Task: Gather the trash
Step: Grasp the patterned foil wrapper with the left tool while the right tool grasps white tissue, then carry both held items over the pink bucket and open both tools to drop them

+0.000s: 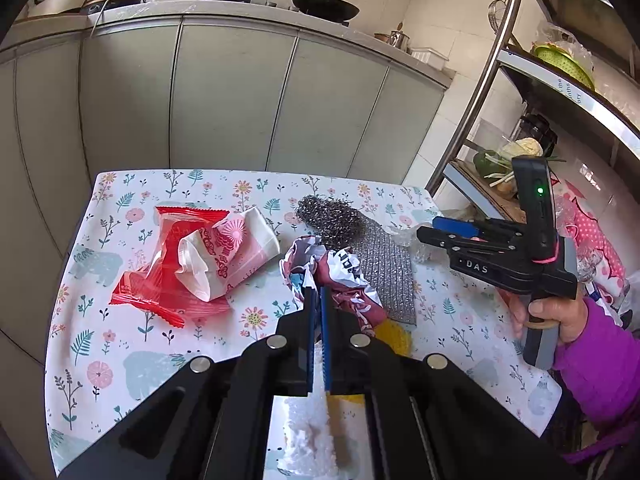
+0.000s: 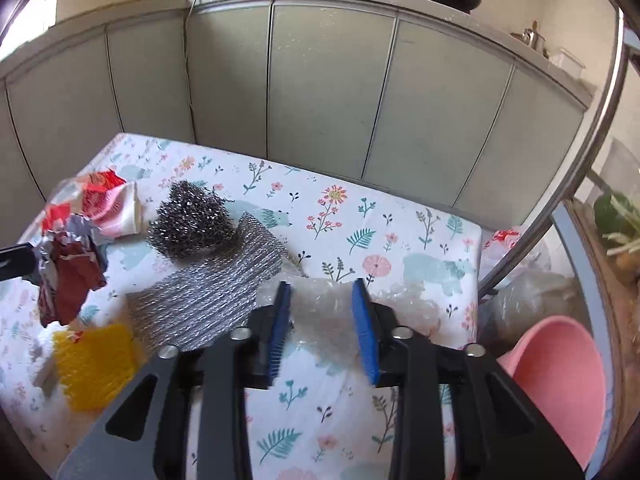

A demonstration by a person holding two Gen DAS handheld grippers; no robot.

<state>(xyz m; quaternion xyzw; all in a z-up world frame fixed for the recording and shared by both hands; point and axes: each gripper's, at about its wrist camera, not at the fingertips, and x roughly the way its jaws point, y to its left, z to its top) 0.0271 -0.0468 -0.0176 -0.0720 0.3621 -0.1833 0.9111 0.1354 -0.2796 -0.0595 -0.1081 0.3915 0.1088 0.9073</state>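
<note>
1. Left wrist view: the left gripper (image 1: 318, 300) points forward and downward over a table covered by a floral tablecloth (image 1: 120, 360). Its jaws are pressed together on a crumpled maroon-and-white wrapper (image 1: 340, 276), which sticks out past the fingertips.
2. Same view: a red and white snack packet (image 1: 192, 260) lies on the cloth to the left of the held wrapper. A ball of steel wool (image 1: 328, 216) sits just behind the wrapper, with a silver mesh scouring cloth (image 1: 384, 276) to the right. A white foam piece (image 1: 308, 436) lies below the jaws.
3. Same view: the right gripper (image 1: 444, 234) is at the right edge, held by a hand (image 1: 548, 312) in a purple sleeve, its tips toward clear crinkled plastic (image 1: 404, 236).
4. Right wrist view: the right gripper's jaws stand apart, one on each side of the clear crinkled plastic, which lies straight ahead at the fingertips. I cannot tell whether the pads press on it.
5. Same view: a yellow mesh pad (image 2: 94, 364) lies low on the left and a pink basin (image 2: 560, 384) sits beyond the table's right edge.
6. Judgement: the right hand is nearer the plastic; closing straight on it looks like the coming move.
</note>
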